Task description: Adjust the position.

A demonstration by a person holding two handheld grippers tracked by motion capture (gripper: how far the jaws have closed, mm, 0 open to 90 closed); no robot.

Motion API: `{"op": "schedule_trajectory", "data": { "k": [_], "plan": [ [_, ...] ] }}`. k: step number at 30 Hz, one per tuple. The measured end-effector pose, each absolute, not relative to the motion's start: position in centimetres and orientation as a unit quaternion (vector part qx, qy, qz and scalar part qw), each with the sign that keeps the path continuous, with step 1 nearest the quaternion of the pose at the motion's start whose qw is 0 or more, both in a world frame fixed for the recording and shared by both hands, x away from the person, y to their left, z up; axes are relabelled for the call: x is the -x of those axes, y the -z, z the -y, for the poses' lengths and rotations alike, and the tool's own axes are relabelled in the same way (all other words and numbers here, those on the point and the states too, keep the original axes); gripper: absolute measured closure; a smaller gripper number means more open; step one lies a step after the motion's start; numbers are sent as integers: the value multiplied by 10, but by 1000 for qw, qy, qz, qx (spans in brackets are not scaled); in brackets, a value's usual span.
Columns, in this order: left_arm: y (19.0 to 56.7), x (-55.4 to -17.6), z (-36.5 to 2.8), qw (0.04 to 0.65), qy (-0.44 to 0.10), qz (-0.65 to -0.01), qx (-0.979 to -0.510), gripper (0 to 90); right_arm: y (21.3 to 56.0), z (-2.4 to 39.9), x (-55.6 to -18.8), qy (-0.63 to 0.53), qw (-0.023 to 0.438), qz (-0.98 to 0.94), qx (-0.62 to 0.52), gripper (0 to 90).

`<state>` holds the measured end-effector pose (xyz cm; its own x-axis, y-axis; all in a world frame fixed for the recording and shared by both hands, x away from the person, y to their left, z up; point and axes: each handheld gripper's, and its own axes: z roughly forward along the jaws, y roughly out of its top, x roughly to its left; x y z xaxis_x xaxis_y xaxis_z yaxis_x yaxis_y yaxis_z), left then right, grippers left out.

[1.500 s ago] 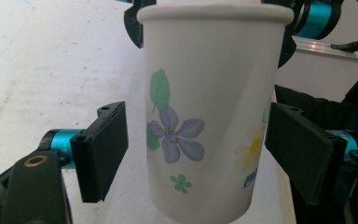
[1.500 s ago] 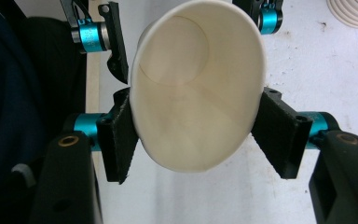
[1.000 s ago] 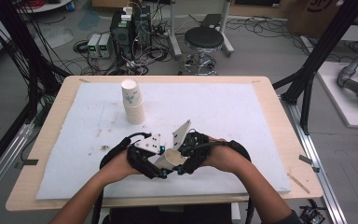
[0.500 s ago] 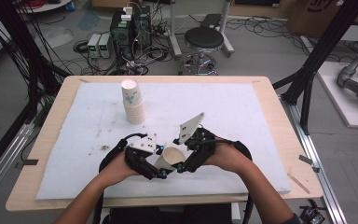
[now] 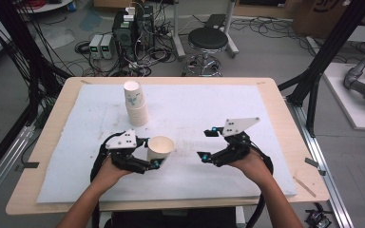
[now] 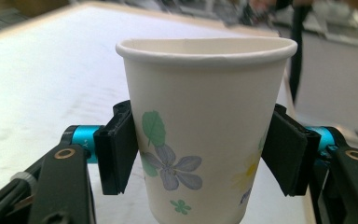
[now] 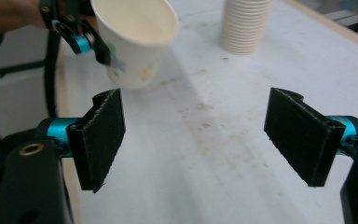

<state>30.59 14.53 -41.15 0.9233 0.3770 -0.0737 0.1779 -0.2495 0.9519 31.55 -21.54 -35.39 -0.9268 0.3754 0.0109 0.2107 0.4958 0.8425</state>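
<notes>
At lower left of the high view, the left claw (image 5: 158,153) is clamping 1 floral paper cup (image 5: 160,147); the right claw (image 5: 208,144) is gaping empty, its jaws having just been opening.

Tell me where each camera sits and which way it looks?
High view: above the table's near edge, looking forward and down; both forearms show.
Left gripper view: on the left claw, looking along its pads at the paper cup.
Right gripper view: on the right claw, looking across the table.
All three share the cup.
</notes>
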Motion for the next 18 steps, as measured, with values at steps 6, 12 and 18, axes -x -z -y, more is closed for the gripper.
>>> {"op": "schedule_trajectory", "data": {
  "k": [6, 12, 18],
  "plan": [
    [413, -304, -161, 611, -118, -202, -757, 324, 374, 250, -307, -496, 115, -831, -224, 207],
    [413, -302, -168, 631, -151, -211, -732, 317, 387, 268, -297, -492, 151, -817, -260, 207],
    [411, -299, -180, 646, -184, -222, -707, 313, 393, 278, -295, -489, 182, -806, -280, 207]
  ]
}}
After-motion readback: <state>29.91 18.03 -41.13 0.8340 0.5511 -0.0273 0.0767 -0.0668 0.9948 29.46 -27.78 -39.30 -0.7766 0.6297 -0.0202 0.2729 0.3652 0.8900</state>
